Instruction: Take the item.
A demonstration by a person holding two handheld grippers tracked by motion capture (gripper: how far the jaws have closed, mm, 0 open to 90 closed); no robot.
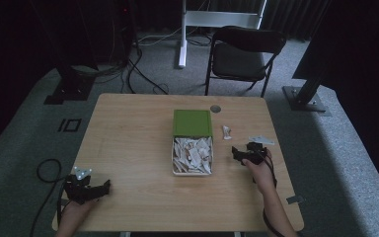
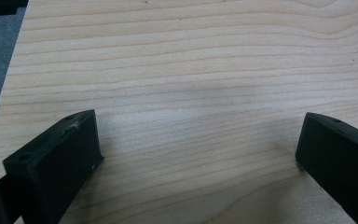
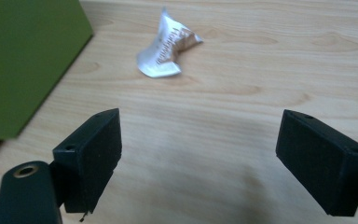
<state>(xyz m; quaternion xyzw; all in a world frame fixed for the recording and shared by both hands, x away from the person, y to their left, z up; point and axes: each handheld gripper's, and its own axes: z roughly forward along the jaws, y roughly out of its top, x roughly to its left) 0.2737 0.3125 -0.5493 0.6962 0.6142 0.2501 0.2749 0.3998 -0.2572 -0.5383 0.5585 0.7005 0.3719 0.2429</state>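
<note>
Together we hold two grippers over a pale wooden tabletop [image 1: 128, 133]. Our right gripper [image 1: 240, 153] sits near the right edge, just beside an open white box [image 1: 192, 155] packed with crumpled white wrappers [image 1: 192, 154]. Its jaws stand wide apart with nothing between them, only bare wood below. In the right gripper view, one loose crumpled wrapper [image 3: 165, 49] lies on the tabletop ahead of the jaws, apart from them, with printed lettering on its silvery surface. From the high view that same scrap lies just right of the box's green lid [image 1: 192, 122], which rests flat against the box's far end, toward the middle of the far edge. A small round grey disc [image 1: 215, 108] is set into the tabletop near the far edge.

Our left gripper [image 1: 98, 190] rests near the near left corner, well apart from the box. Its jaws are also spread wide and empty, with plain wood grain showing between them in the left gripper view.
</note>
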